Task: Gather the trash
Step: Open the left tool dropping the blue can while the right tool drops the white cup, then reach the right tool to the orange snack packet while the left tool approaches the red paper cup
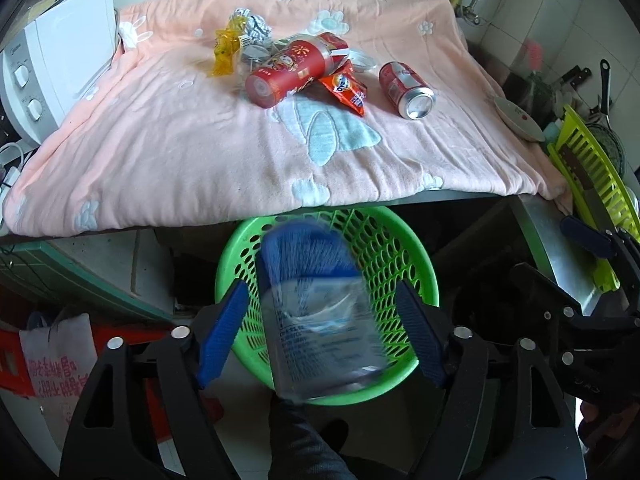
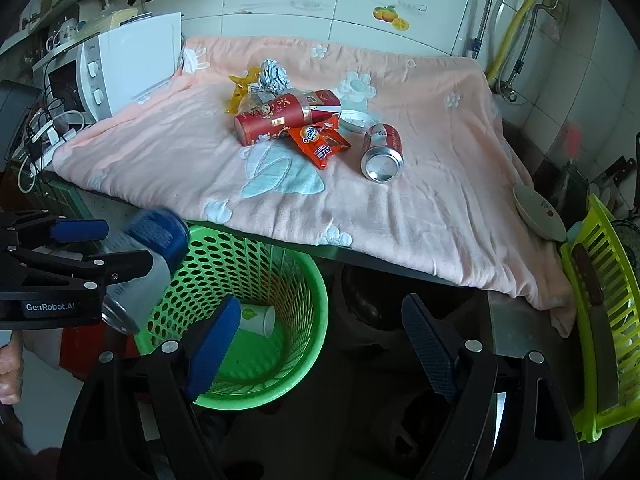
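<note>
Trash lay in a loose heap on the pink blanket [image 2: 420, 216] spread over the counter, and one piece, a blue-capped clear bottle [image 1: 320, 312], was blurred in mid-air over the green basket [image 1: 404, 248] standing on the floor below the counter edge. Furthest left stood a white microwave [image 2: 100, 76]. Next came the left gripper [image 1: 322, 334], its jaws spread wide with the bottle between them and touching neither pad, so it gripped nothing. Inside the basket a white paper cup [image 2: 260, 320] rested on its side. Up on the blanket sat a yellow wrapper [image 2: 240, 92] and a crumpled foil ball [image 2: 274, 76], then a red canister [image 2: 276, 120] on its side, with an orange Ovaltine packet [image 2: 320, 144] partly tucked under it. A red soda can [image 2: 382, 152] lay apart to the right. The right gripper [image 2: 320, 354] hung near the basket's rim, jaws wide apart and empty. A lime-green dish rack [image 2: 608, 320] stood at the far right.
</note>
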Tool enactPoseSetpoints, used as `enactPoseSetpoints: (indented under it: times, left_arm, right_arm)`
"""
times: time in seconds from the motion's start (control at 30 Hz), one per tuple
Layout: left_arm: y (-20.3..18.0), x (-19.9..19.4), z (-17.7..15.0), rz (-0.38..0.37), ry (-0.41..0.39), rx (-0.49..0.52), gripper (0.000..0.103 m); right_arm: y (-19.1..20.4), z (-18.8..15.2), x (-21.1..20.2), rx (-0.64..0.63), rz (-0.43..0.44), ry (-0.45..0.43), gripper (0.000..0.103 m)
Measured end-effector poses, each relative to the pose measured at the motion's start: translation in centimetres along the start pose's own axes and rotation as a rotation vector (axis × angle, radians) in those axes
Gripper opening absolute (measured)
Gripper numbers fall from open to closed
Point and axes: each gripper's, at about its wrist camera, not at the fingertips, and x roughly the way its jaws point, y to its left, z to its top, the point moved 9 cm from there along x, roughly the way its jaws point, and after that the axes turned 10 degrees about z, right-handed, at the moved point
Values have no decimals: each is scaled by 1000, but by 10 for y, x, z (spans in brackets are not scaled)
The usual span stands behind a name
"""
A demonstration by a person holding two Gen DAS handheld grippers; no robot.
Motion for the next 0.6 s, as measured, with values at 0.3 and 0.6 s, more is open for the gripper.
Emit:
enactPoseSetpoints:
  times: [0.3,0.6]
  left_arm:
    - [-1,-1,4,13,-5,4,82]
    - [12,-10,14,39,-39,-10,82]
  right_arm:
    - [-2,2,4,7,9,1,80]
    - [4,10,9,-9,18,3,80]
